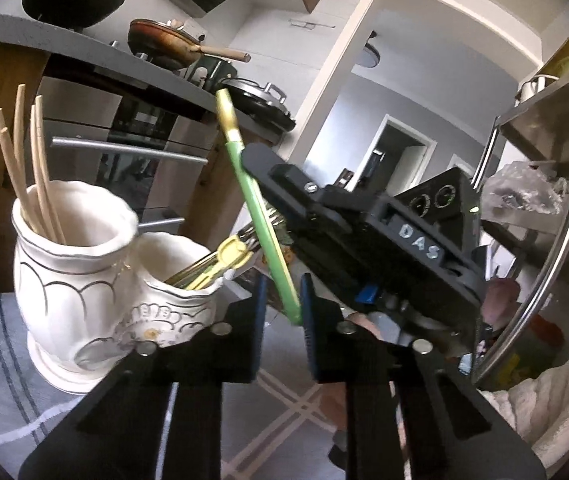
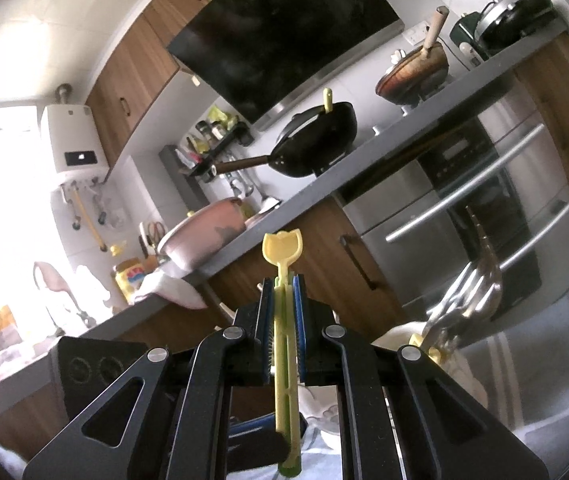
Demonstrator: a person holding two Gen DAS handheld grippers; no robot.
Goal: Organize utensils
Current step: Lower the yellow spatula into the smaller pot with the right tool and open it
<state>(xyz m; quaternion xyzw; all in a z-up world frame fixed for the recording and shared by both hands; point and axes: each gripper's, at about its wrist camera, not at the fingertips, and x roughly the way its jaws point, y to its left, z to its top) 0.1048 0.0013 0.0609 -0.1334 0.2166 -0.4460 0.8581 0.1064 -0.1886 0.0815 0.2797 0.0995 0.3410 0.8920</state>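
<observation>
Closest to my left camera, the left gripper [image 1: 282, 304] has the lower tip of the green-and-yellow utensil [image 1: 260, 216] between its blue pads. The tip leans on one pad and a sliver of daylight shows at the other, so I read it as nearly closed around the tip, not yet clamped. Further up, my right gripper [image 2: 283, 296] is squeezed tight on the middle of the same stick. It is a thin, ribbed moulded plastic piece that ends in a flat tulip-shaped head. Its long axis runs straight out along the right gripper's fingers. From the left camera it tilts up and away, so both hands sit on one shaft, left at the foot and right at the waist. The relation that matters is to the white holder [image 1: 68, 280], glossy ceramic with scalloped relief and dark trim. It stands on the striped cloth [image 1: 0, 344] over the worktop, just beside the left gripper and nearer to it than to the right. Its tall cup carries pale wooden chopsticks [image 1: 40, 168]. The lower cup holds matching yellow plastic pieces and steel forks [image 2: 464, 292]. I judge the lower cup the likely home, which calls for swinging the stick sideways toward it. Beyond stand the steel-fronted oven [image 2: 484, 208] and a black wok [image 2: 316, 140].
</observation>
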